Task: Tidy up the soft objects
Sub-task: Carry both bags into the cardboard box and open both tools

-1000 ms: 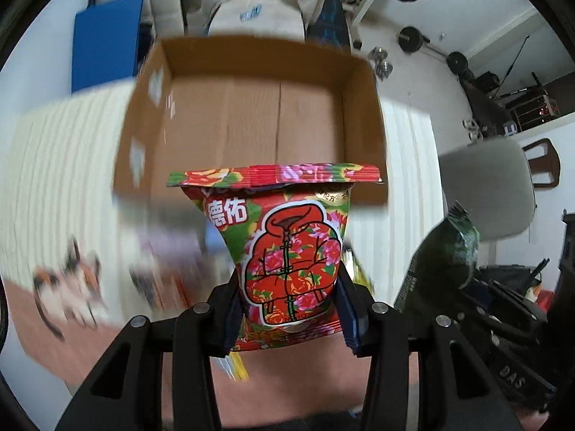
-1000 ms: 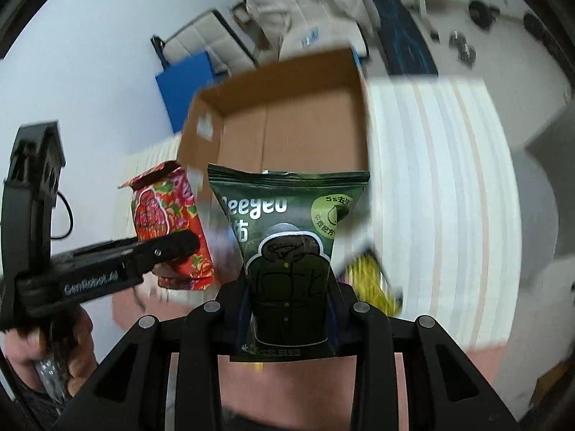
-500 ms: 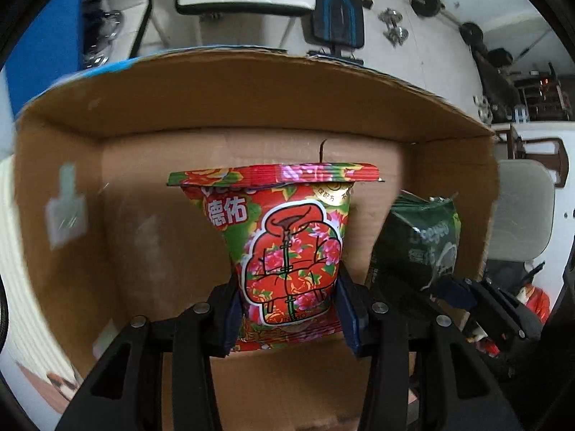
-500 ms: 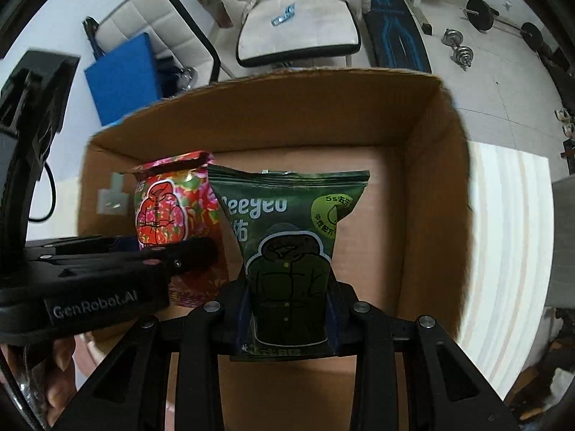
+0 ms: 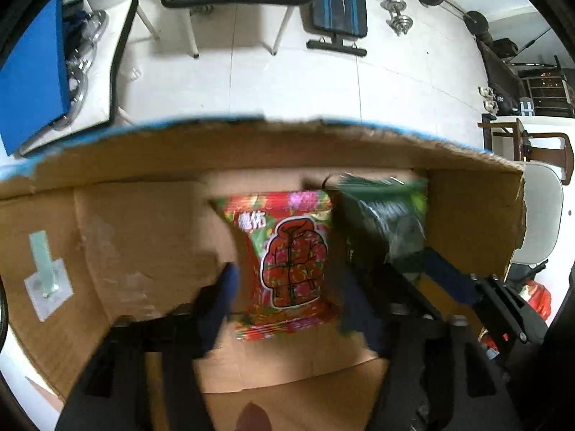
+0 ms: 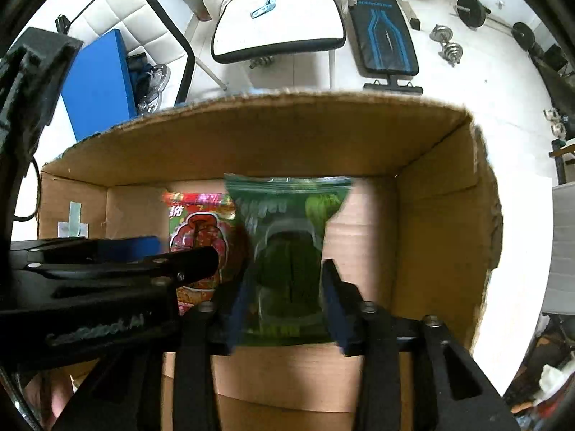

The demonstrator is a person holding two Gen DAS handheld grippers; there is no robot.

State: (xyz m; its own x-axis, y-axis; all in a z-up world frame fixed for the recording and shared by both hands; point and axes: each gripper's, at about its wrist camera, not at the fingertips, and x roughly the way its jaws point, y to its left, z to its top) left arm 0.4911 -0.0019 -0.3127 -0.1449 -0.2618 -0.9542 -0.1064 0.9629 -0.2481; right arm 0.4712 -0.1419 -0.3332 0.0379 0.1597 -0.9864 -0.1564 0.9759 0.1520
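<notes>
A red floral snack bag lies inside the open cardboard box, between the spread fingers of my left gripper, which is open. A dark green snack bag sits beside it on the right, between the parted fingers of my right gripper, also open. The red bag and the left gripper's body show at the left of the right wrist view. The green bag is blurred in the left wrist view.
The box's walls surround both grippers. Beyond it stand a white chair, a black and blue weight bench, a blue panel and dumbbells on the white floor.
Both grippers have opened and let go of their bags inside the box. The bags have dropped a little and look blurred.
</notes>
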